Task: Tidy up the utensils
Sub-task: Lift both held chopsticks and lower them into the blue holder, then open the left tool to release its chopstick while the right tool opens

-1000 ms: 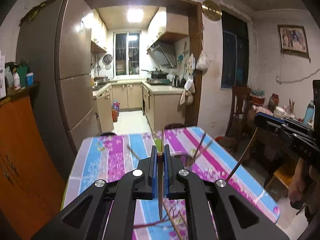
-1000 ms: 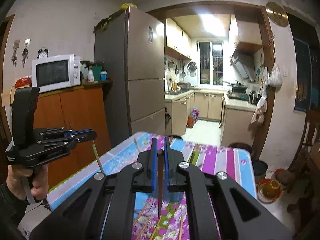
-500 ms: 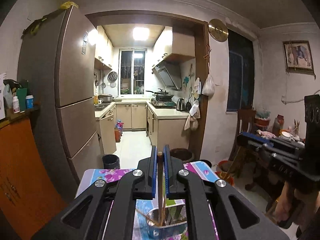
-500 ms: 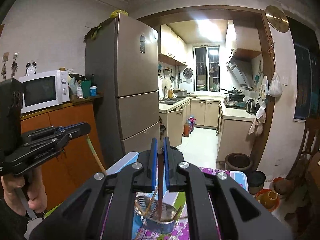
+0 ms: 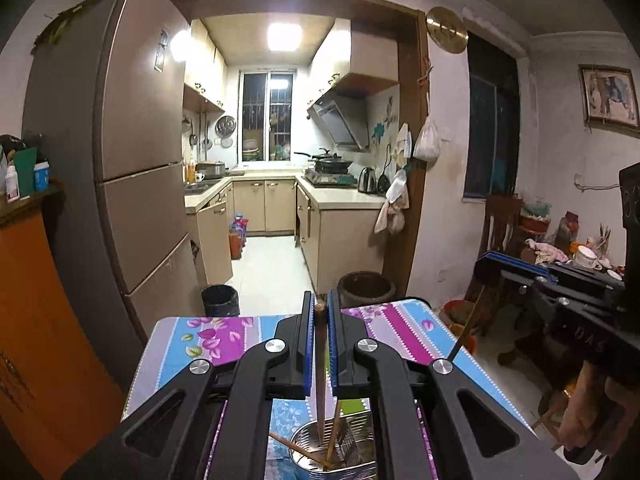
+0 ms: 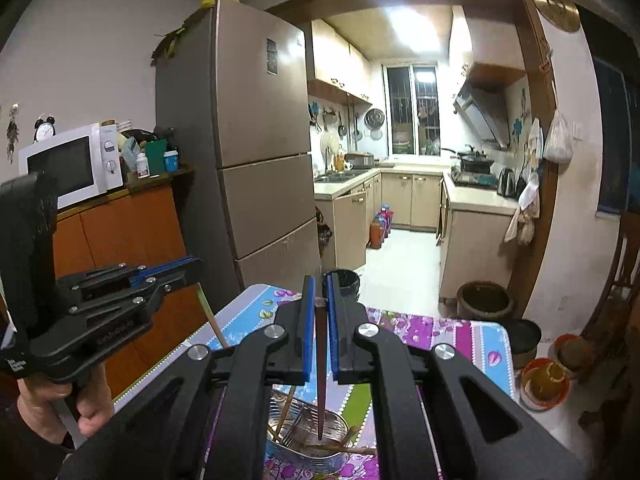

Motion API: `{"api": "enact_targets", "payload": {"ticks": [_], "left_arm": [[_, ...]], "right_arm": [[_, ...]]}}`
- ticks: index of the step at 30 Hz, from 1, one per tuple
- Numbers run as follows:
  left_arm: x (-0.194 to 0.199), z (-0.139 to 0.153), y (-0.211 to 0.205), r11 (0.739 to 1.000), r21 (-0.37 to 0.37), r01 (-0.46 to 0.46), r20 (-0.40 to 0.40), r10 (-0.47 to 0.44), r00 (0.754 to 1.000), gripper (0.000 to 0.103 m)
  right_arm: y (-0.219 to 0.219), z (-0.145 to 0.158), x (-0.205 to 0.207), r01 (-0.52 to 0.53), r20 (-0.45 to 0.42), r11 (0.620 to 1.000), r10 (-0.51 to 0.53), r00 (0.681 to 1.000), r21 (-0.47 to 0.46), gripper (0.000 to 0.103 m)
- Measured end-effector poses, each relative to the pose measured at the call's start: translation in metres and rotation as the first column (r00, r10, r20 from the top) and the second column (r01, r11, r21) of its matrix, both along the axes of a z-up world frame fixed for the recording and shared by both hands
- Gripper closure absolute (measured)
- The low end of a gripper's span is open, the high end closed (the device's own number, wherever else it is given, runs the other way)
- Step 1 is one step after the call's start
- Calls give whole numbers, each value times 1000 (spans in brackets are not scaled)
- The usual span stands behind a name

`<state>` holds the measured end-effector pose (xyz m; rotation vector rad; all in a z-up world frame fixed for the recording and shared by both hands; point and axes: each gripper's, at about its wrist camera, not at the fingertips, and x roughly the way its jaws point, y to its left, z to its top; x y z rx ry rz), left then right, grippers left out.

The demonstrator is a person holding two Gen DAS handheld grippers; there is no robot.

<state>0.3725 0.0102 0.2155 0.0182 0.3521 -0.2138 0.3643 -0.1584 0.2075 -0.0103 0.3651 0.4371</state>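
Note:
My left gripper (image 5: 319,312) is shut on a brown chopstick (image 5: 320,380) that hangs point down over a round steel utensil holder (image 5: 352,456) with several chopsticks in it. My right gripper (image 6: 318,296) is shut on a dark chopstick (image 6: 321,376), its tip just above or inside the same holder (image 6: 308,436). The left gripper also shows in the right wrist view (image 6: 176,270), its chopstick (image 6: 212,320) slanting down. The right gripper shows in the left wrist view (image 5: 504,260) with its chopstick (image 5: 466,330).
The holder stands on a table with a striped floral cloth (image 5: 224,336). A tall fridge (image 6: 256,152) and an orange cabinet (image 6: 128,236) with a microwave (image 6: 72,164) stand at the left. The kitchen doorway lies ahead. A chair (image 5: 500,224) and a cluttered side table are on the right.
Both grippers have risen and tilted up with their chopsticks. The view went from the tabletop to the holder directly below the tips, and both chopsticks now hang over the holder.

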Motion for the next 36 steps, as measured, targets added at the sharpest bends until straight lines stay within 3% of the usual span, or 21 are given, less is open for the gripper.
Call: {"api": "enact_targets", "payload": {"ticks": [21, 23, 24, 25, 31, 36], "left_arm": [[32, -28, 0, 999, 31, -18, -65, 20, 998, 94], [32, -29, 1, 999, 30, -30, -59, 32, 998, 72], [33, -29, 3, 999, 27, -37, -51, 39, 998, 67], [33, -30, 5, 999, 25, -43, -49, 44, 998, 66], [33, -33, 11, 998, 25, -58, -57, 60, 997, 64], [10, -34, 19, 998, 17, -61, -41, 62, 997, 61]], "right_arm": [[13, -43, 40, -10, -137, 1000, 6, 991, -29, 97], [13, -45, 43, -2, -144, 1000, -2, 990, -30, 89], [11, -45, 42, 4, -139, 1000, -7, 990, -25, 78], [11, -45, 42, 7, -134, 1000, -10, 991, -22, 71], [0, -33, 27, 19, -85, 1000, -17, 996, 17, 63], [-15, -25, -14, 17, -6, 1000, -17, 1000, 15, 51]]}}
